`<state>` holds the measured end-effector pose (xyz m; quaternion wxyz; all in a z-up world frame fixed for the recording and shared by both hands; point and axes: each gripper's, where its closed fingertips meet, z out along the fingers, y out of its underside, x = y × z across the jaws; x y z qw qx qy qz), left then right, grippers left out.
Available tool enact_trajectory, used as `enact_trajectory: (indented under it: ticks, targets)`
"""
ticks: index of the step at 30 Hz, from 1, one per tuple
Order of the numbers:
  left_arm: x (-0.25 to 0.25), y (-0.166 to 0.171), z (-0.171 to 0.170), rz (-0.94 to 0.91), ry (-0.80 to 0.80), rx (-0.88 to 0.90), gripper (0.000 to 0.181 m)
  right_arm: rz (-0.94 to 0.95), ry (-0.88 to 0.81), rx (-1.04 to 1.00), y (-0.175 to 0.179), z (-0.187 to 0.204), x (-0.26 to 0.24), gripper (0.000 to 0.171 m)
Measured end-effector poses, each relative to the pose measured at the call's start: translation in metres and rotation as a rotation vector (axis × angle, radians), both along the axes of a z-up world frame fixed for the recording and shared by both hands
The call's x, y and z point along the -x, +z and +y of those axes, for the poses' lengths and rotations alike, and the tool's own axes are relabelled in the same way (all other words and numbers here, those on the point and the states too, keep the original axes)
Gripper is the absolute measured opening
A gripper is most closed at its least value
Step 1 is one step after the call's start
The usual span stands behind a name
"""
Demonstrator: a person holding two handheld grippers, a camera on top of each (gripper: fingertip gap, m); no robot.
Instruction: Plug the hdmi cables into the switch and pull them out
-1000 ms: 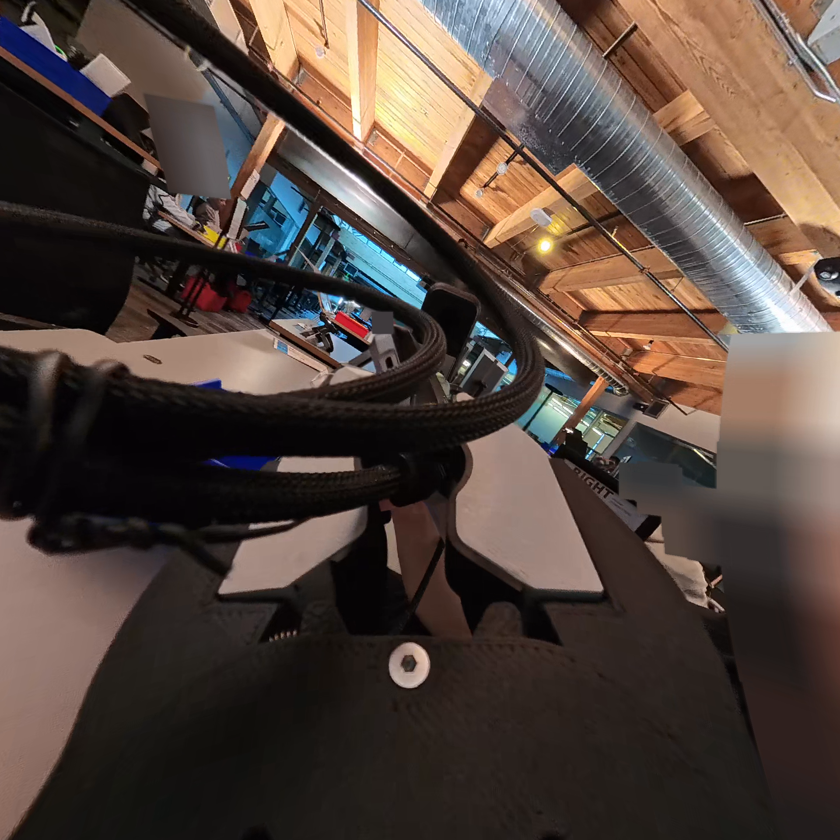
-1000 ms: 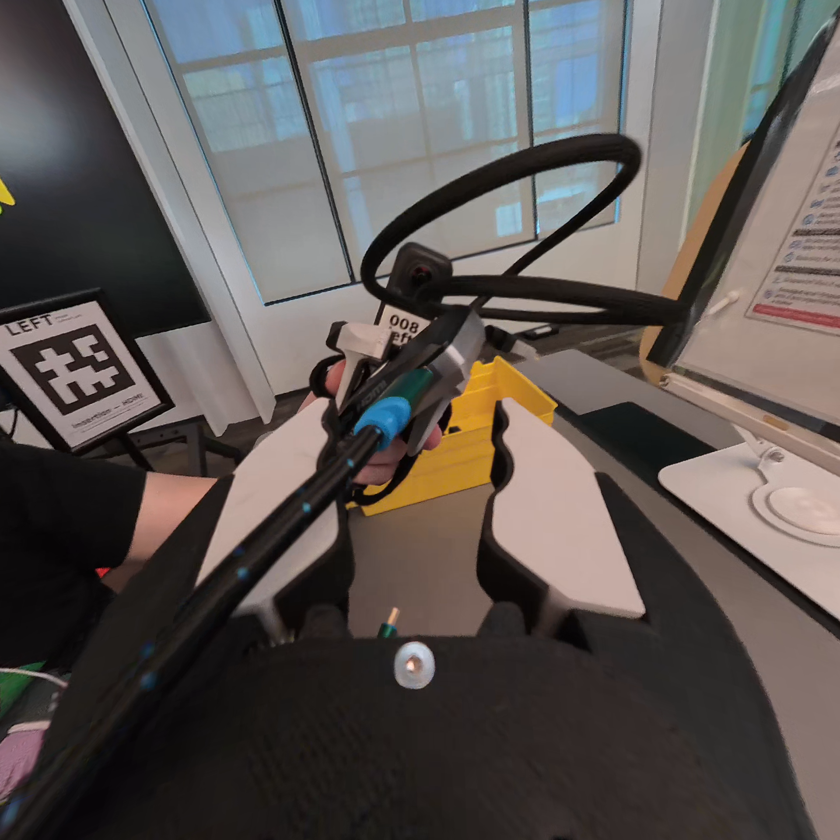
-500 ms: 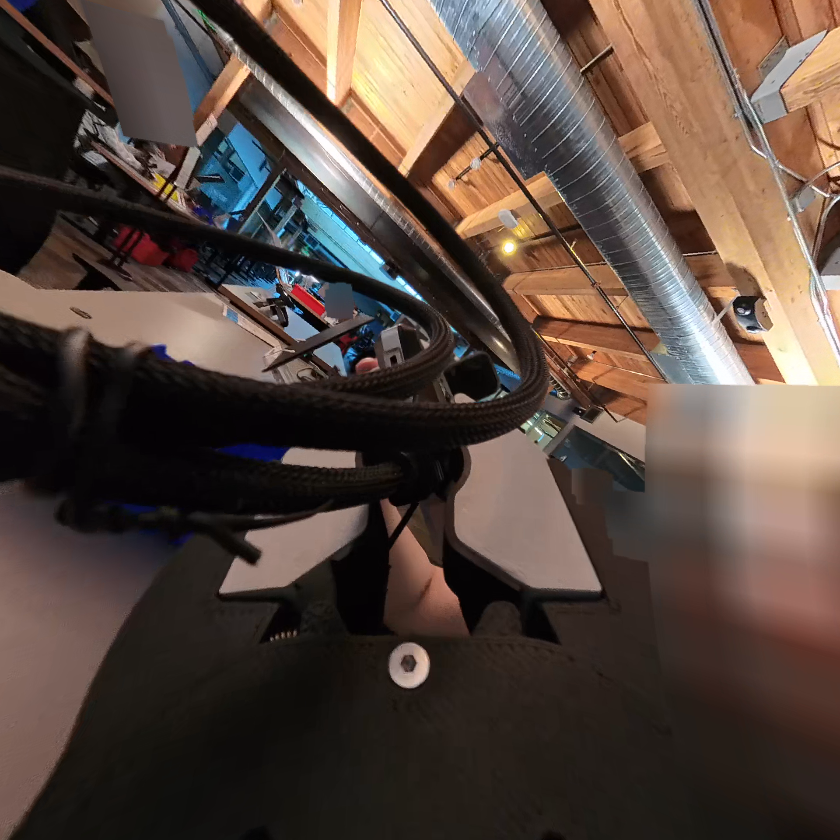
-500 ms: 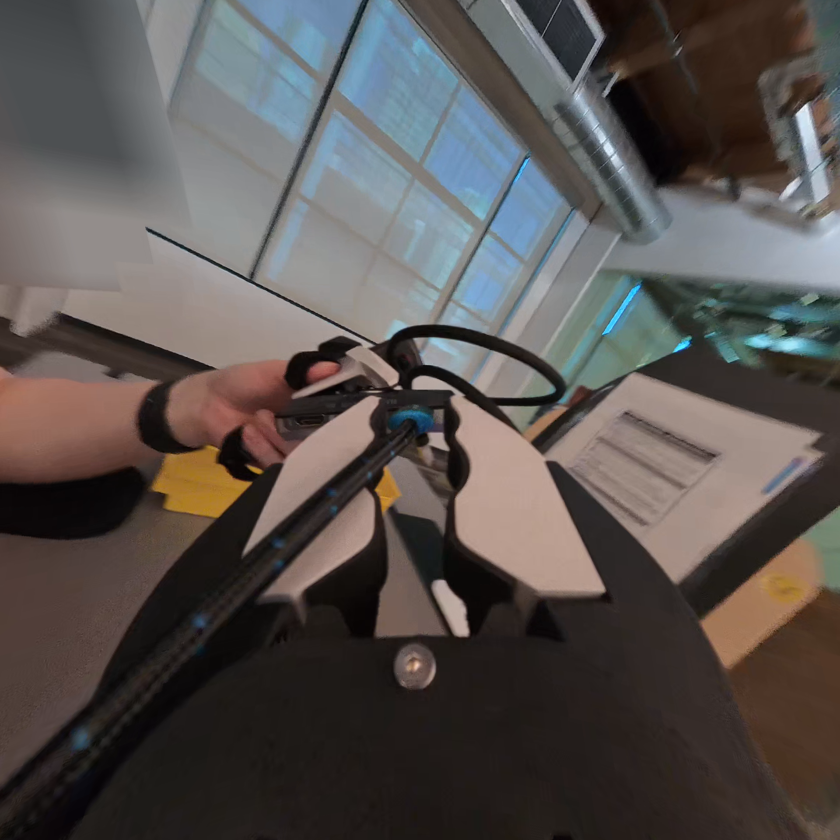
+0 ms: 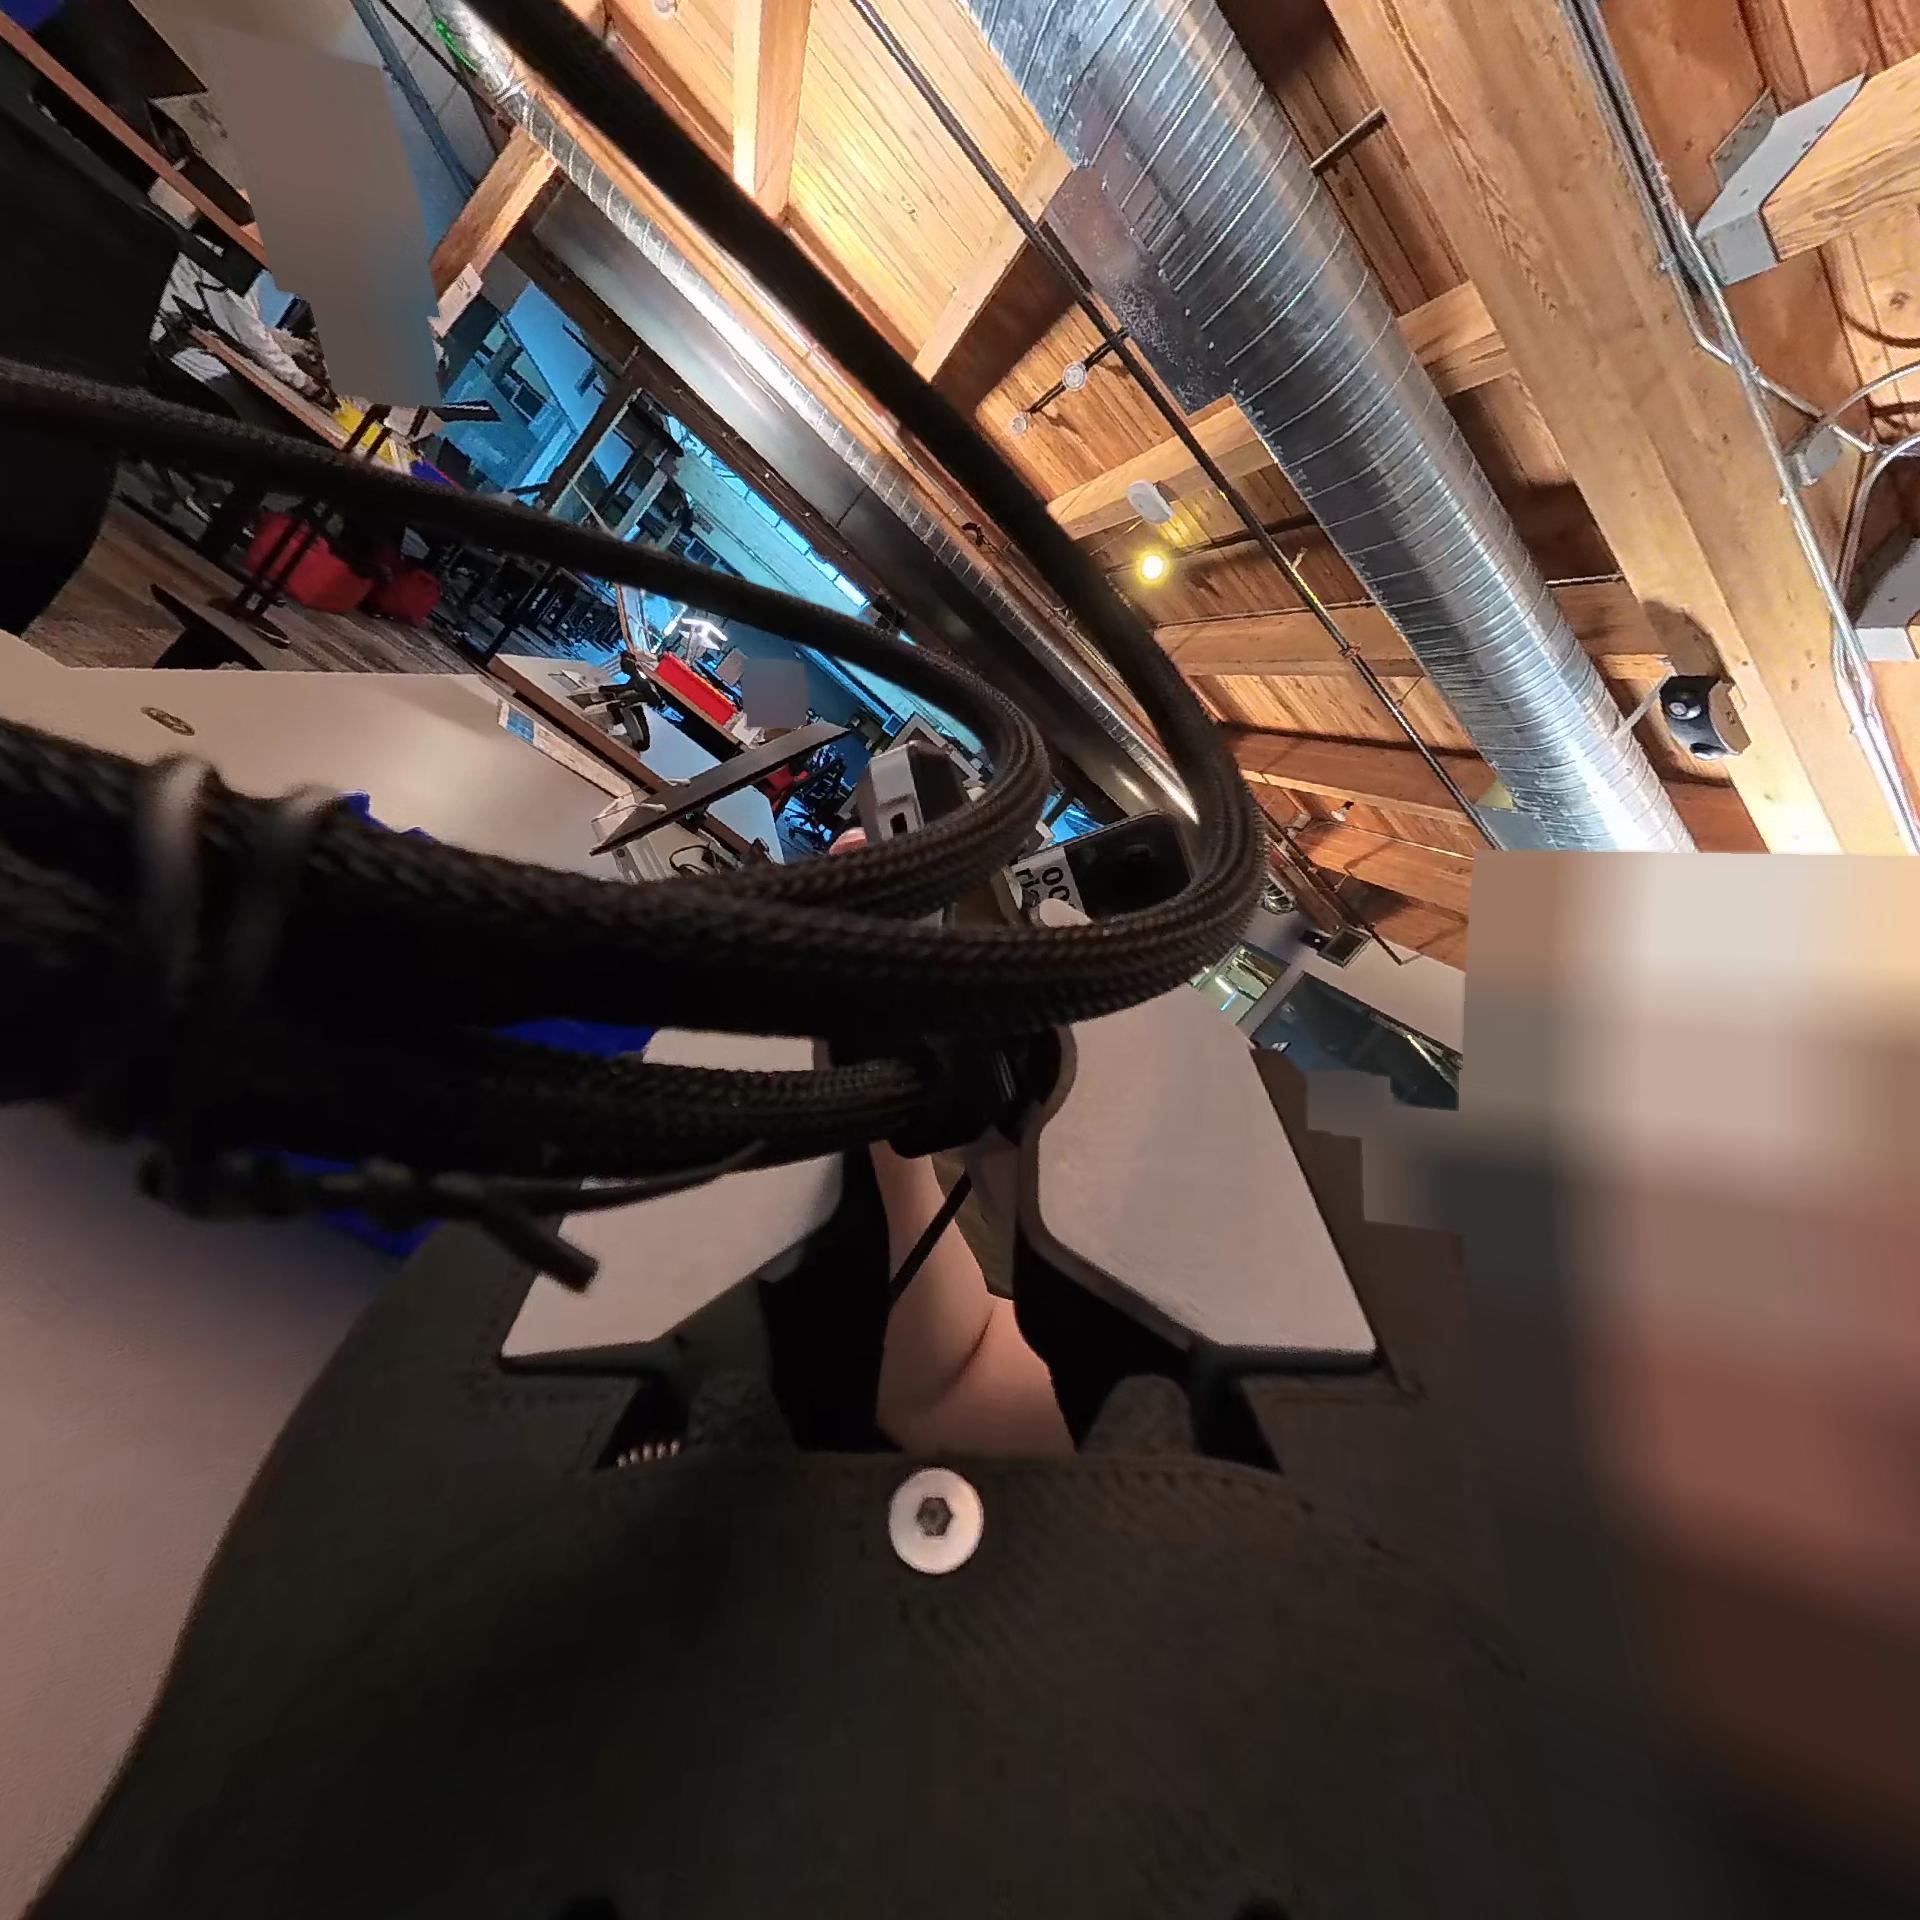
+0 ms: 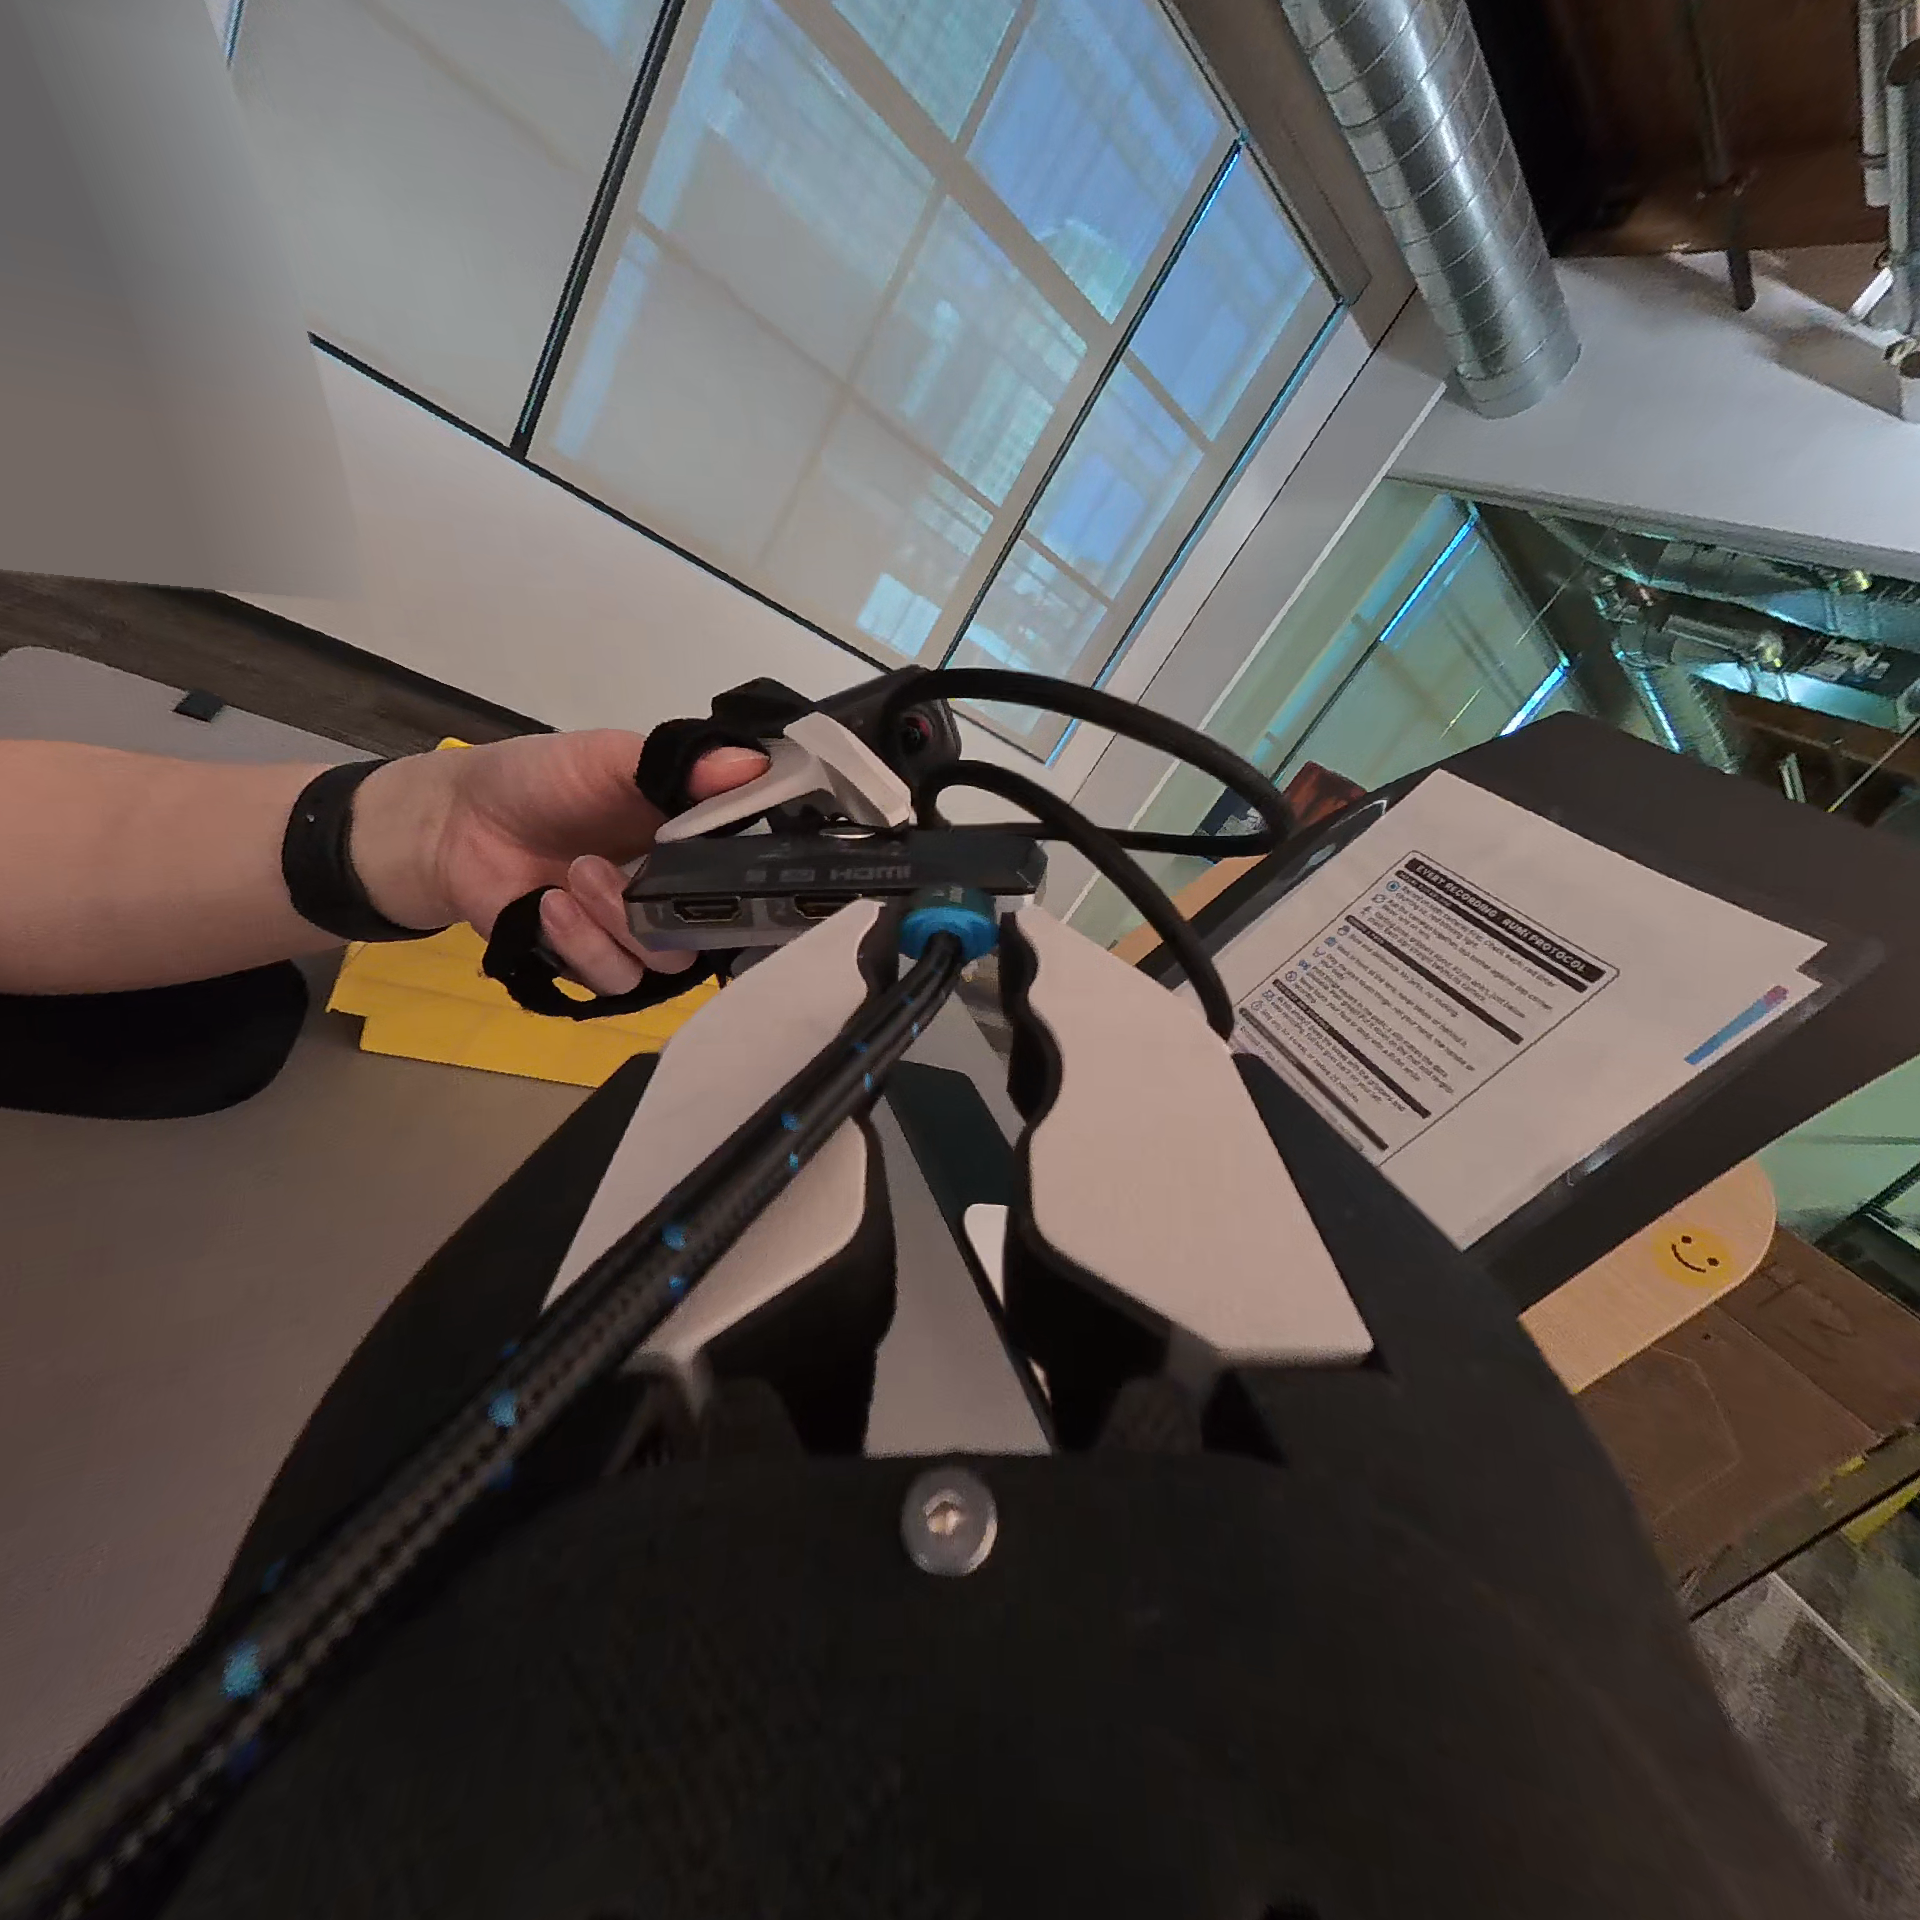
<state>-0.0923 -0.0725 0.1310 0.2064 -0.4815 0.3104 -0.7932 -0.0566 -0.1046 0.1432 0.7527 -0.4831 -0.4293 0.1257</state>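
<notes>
In the right wrist view, my left gripper [image 6: 821,790], held in a person's hand [image 6: 488,831], is shut on a flat dark HDMI switch [image 6: 831,878] above the table. Two ports on the switch's near edge are empty. My right gripper [image 6: 945,935] is shut on an HDMI plug with a blue collar [image 6: 943,925], which sits against the switch's near edge at the right. I cannot tell how deep it sits. Its black cable with blue flecks [image 6: 665,1247] trails back over my left finger. In the left wrist view, thick black braided cables [image 5: 727,956] hide my left gripper [image 5: 966,1091] and the switch.
A yellow bin [image 6: 457,997] lies on the grey table [image 6: 208,1247] behind the hand. A black stand with a printed sheet [image 6: 1507,987] rises at the right, with a round wooden board [image 6: 1662,1268] below it. The left wrist view faces the wooden ceiling and a metal duct [image 5: 1351,416].
My right gripper, open and farther back a second ago, has moved up to the switch and closed on the blue-collared plug. Both views have tilted upward.
</notes>
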Motion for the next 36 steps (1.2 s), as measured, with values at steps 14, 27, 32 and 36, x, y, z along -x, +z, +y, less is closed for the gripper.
enact_trajectory:
  ticks: [14,27,32,36]
  targets:
    - [0.0,0.003,-0.009,-0.003,-0.023,-0.039,0.023,-0.006,0.056,-0.036,0.002,-0.01,0.0,0.019]
    - [0.004,0.006,-0.007,-0.008,-0.01,-0.053,0.023,-0.005,0.084,-0.069,0.0,-0.012,-0.001,0.016]
    - [0.003,0.004,-0.006,0.004,-0.002,-0.05,0.023,-0.013,0.061,-0.066,-0.003,-0.008,-0.001,0.011]
    - [0.004,0.004,-0.005,0.012,0.004,-0.055,0.023,0.003,0.065,-0.065,-0.002,-0.007,0.0,0.011]
